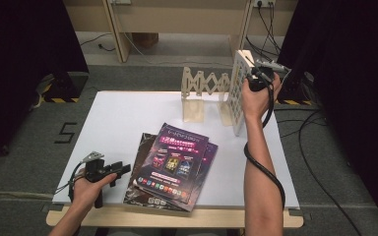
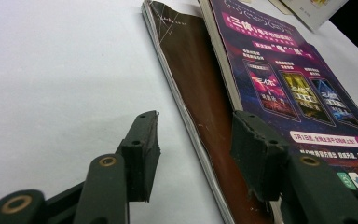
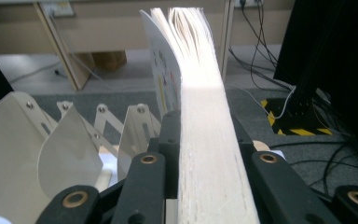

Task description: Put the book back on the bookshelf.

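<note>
Grey carpet floor (image 1: 24, 137), black curtains (image 1: 24, 39), wooden furniture legs (image 1: 118, 34) behind.

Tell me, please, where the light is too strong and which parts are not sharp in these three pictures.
Right gripper view: the page edges of the white book are washed out by glare, and the floor behind is soft. Left gripper view: the bare table is bright white, and the near gripper is slightly blurred. High view: even light, dark curtains on both sides.

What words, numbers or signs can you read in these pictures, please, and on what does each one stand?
"5": dark mark on the grey floor left of the table.
"三体": title on the purple cover of the top magazine, in the left gripper view.
The cover's other lines and app icons: too small or blurred.
The print on the white book: unreadable.
</note>
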A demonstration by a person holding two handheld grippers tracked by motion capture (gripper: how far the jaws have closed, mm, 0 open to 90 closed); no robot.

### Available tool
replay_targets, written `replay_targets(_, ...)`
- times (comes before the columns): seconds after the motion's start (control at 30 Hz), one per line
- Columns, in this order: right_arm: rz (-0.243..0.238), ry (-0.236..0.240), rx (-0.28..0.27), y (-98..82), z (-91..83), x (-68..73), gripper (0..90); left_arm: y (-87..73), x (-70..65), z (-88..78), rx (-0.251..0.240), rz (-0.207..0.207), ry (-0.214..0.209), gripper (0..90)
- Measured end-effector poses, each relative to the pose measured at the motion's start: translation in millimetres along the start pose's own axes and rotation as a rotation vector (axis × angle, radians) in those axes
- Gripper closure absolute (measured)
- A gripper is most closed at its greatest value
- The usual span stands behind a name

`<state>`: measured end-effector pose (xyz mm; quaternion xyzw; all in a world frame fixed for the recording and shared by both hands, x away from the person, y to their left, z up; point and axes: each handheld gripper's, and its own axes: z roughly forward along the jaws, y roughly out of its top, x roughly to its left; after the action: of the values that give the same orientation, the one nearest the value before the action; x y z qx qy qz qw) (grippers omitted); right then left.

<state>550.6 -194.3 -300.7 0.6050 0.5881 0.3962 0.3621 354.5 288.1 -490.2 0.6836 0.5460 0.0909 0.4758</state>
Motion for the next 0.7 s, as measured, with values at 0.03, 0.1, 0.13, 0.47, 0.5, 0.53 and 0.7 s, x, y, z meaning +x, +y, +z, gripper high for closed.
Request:
replay_targets(0.03,0.003,0.003,-0.005,-0.2,-0.1,-0.3,74.4,-0.3,0.0,0.1,0.0,-0.002,-0.001,50.6)
replay_targets(0.1,0.009,0.003,-0.014,-1.0,1.3,-0.2,74.3,-0.5,0.0,0.2,0.003,0.002,0.001,50.6)
replay_targets(0.13,-0.002,0.0,-0.011,-1.9,3.1,0.1,74.3,-0.1,0.1,-0.4,0.001,0.005,0.0,50.6)
replay_targets(0.47,-0.08,-0.024,0.005,-1.8,-1.6,0.8,64.4,0.0,-0.8,-0.1,0.001,0.003,-0.001,50.7)
replay_targets(0.5,-0.075,-0.024,0.007,-2.0,-3.6,0.3,63.5,0.0,-1.2,-0.1,0.001,0.002,-0.001,50.7)
replay_targets(0.53,-0.067,-0.019,-0.001,-2.3,-5.0,-0.5,62.1,0.3,-1.3,-0.7,-0.002,0.003,-0.001,50.6)
replay_targets(0.7,-0.048,-0.007,-0.007,-5.4,-12.9,-3.6,60.8,1.6,-2.5,-3.5,-0.011,0.008,0.0,50.6)
